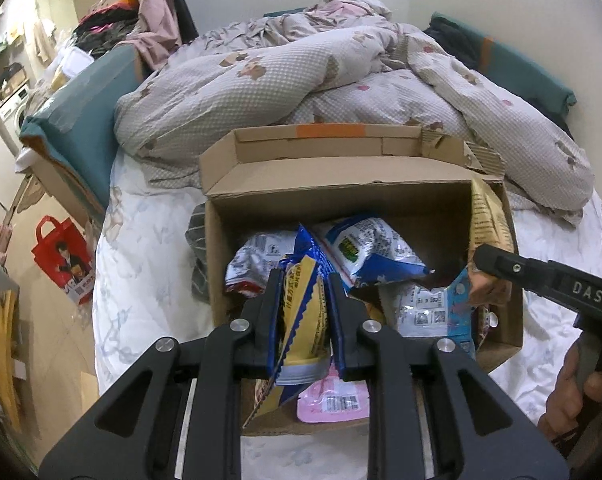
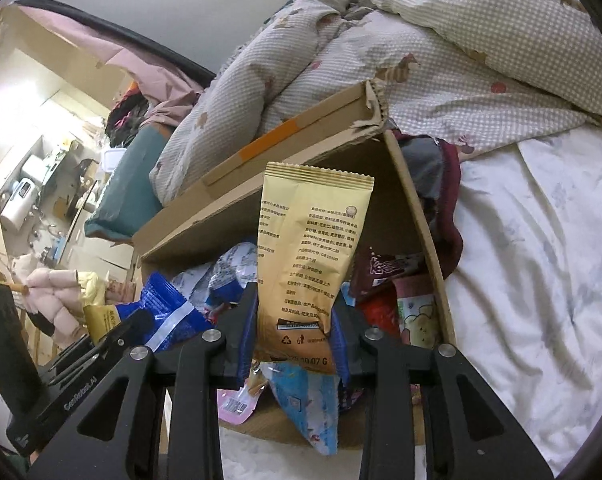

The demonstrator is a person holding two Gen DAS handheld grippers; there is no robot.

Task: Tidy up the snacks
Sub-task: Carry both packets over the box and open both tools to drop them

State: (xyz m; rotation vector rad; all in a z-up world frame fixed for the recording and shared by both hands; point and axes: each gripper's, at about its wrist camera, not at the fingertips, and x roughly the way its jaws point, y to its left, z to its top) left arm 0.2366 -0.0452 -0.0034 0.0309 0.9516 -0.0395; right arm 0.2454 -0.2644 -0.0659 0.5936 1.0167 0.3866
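An open cardboard box (image 1: pixel 421 196) of snack packets sits on the bed; it also shows in the right wrist view (image 2: pixel 229 216). My left gripper (image 1: pixel 304 280) is shut on a blue and yellow snack packet (image 1: pixel 301 312), held over the box. My right gripper (image 2: pixel 295 300) is shut on a tall gold snack packet (image 2: pixel 309 248), held upright over the box's right side. The right gripper (image 1: pixel 501 264) and gold packet (image 1: pixel 487 216) also show in the left wrist view. The left gripper (image 2: pixel 113 332) and its blue packet (image 2: pixel 161 308) show at lower left in the right wrist view.
A rumpled checked duvet (image 1: pixel 301 76) lies behind the box. Inside the box lie a blue-white packet (image 1: pixel 365 248), a silver packet (image 1: pixel 253 256), a pink pouch (image 1: pixel 333 400) and a dark red packet (image 2: pixel 385 270). A red bag (image 1: pixel 63 260) stands on the floor, left.
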